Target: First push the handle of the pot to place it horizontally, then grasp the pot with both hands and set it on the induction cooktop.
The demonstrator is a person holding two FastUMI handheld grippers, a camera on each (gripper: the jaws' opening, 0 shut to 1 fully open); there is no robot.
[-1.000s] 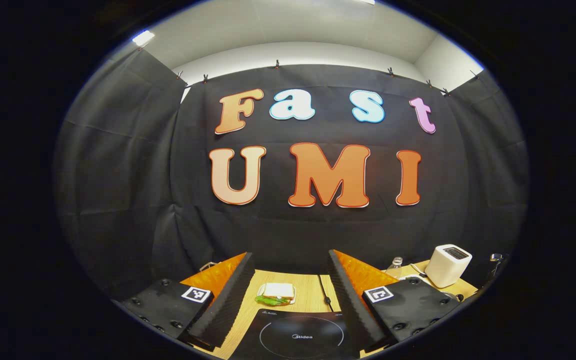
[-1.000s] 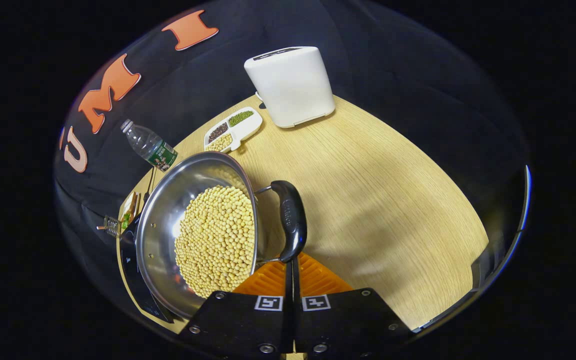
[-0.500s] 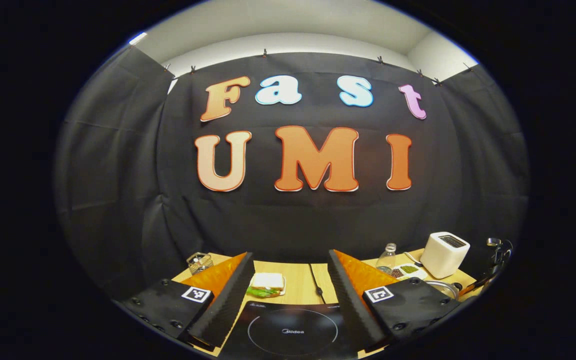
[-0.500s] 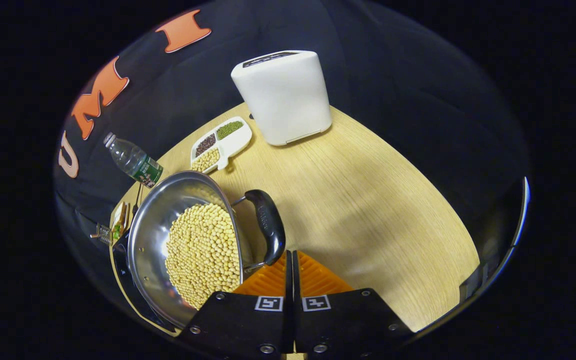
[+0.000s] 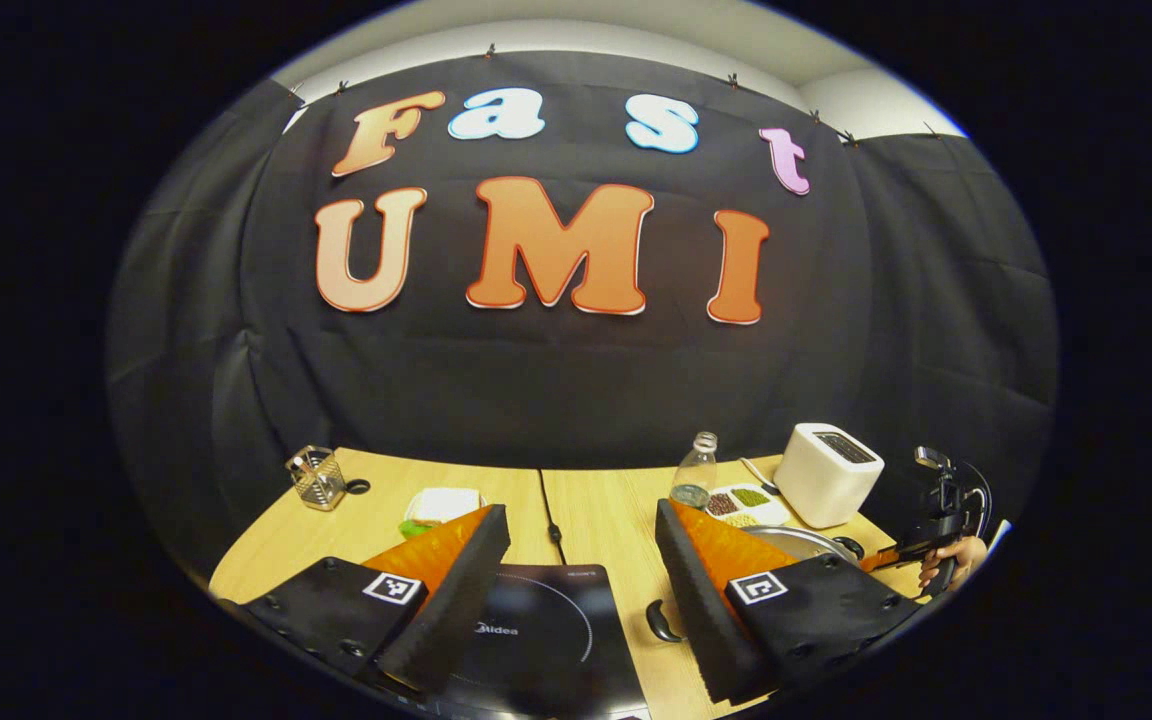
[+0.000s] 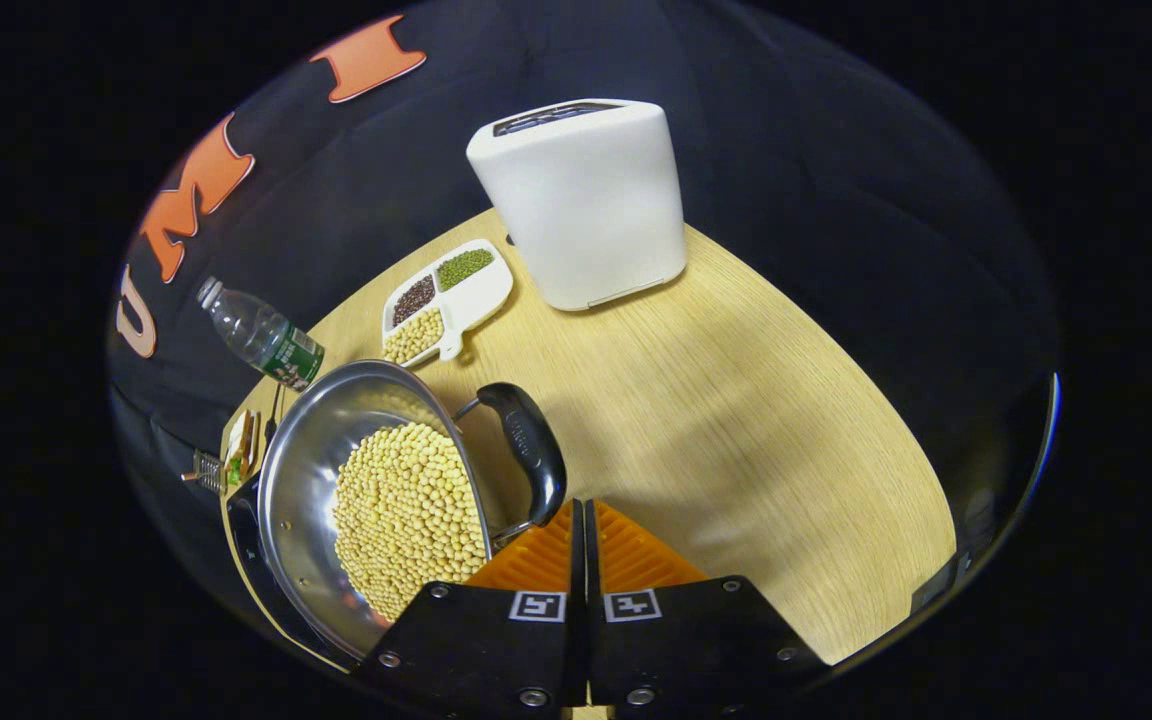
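Where the wooden table [image 6: 736, 420] meets the black cloth wall [image 5: 556, 390], pot [image 6: 336, 470] beside toaster [image 6: 581, 200], right gripper [image 6: 581, 520] jaws pressed together by handle [image 6: 533, 450], left gripper [image 5: 581, 530] jaws spread over cooktop [image 5: 536, 640].

the left gripper view sits low over the near edge of the table [image 5: 596, 500], close above the induction cooktop [image 5: 546, 640], and faces level toward the far booth wall. the right gripper view looks steeply down from near the pot [image 6: 336, 480] at the table's right end, facing far and rightward. both views share the white toaster [image 5: 826, 473] [image 6: 581, 200], the bottle [image 5: 698, 462] [image 6: 261, 335] and the divided dish of beans [image 5: 744, 500] [image 6: 446, 300].
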